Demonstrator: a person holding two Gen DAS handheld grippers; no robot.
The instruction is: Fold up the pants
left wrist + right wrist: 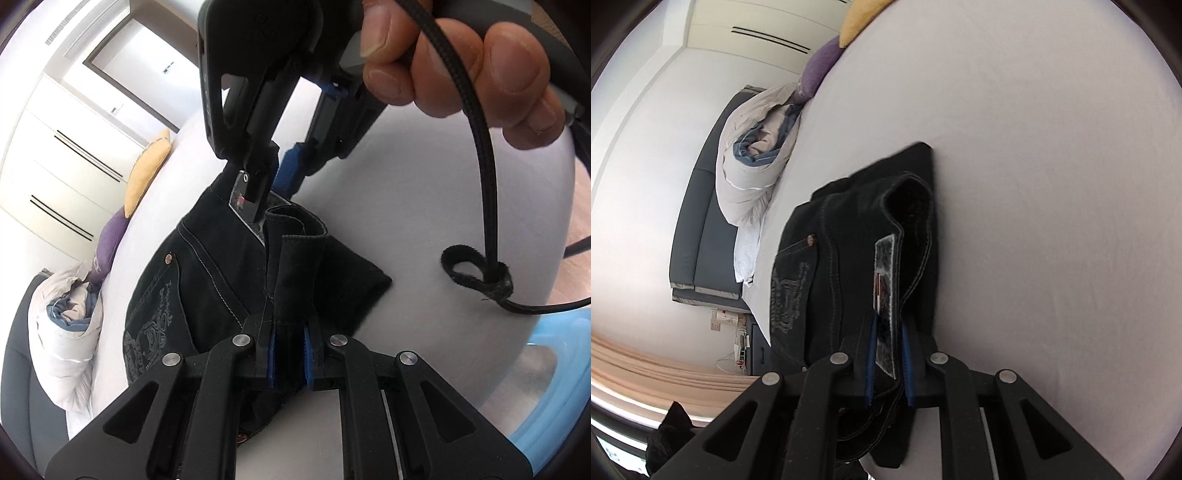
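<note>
We have the black pants (207, 288) folded into a thick bundle on the bed (424, 206), well in from its edges. Our left tool (289, 360) is clamped on a folded edge of the cloth; our right tool (889, 363) is closed on the waistband by the patch (886, 280). The stack is bulky, so layers may slip from either grip and the fold could spring open if we let go unevenly.

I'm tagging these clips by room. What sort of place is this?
Most likely a bedroom: the pants lie on a bed with a bunched duvet and pillows at its head, and white wardrobe doors stand behind.
</note>
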